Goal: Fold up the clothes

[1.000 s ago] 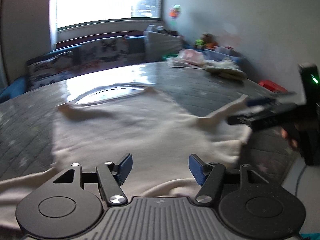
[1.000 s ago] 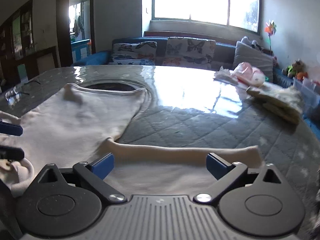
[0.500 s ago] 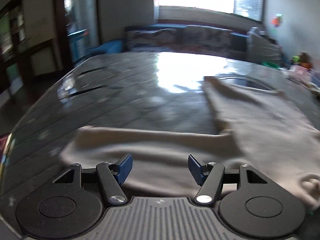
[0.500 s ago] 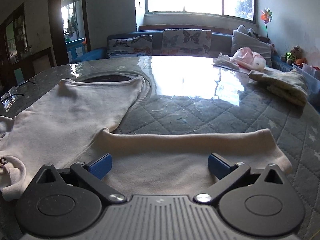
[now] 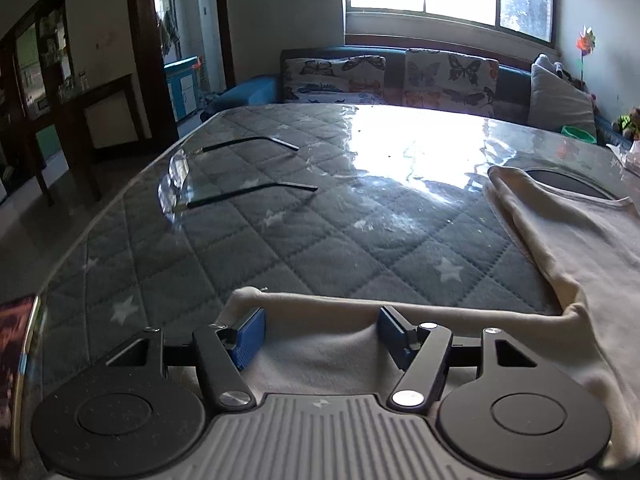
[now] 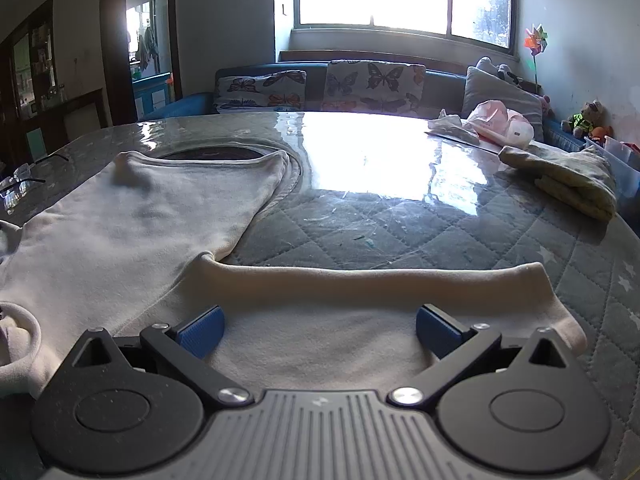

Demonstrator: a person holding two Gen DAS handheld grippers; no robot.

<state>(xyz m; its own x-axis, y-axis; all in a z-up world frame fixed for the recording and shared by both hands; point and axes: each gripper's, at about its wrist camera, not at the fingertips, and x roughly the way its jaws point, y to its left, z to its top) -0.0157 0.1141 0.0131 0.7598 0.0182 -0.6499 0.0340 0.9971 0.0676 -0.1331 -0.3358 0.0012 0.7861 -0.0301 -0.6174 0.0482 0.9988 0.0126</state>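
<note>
A cream long-sleeved top [image 6: 132, 224] lies flat on the quilted table, body toward the window, sleeves spread sideways. In the left wrist view my left gripper [image 5: 320, 332] is open over the left sleeve [image 5: 320, 344] near its cuff, the cloth lying between the blue pads. In the right wrist view my right gripper [image 6: 318, 330] is wide open over the right sleeve [image 6: 360, 300], whose cuff [image 6: 560, 312] lies to the right. Neither gripper holds cloth.
A pair of glasses [image 5: 208, 184] lies on the table's left side. Folded yellow-green cloth [image 6: 572, 180] and a pink bag [image 6: 500, 124] sit at the far right. A sofa with butterfly cushions [image 6: 360, 84] stands behind. The table edge [image 5: 44, 292] runs near left.
My left gripper has swung left from over the shirt body to the left sleeve and come lower over it. My right gripper has stayed open over the right sleeve, moving slightly closer.
</note>
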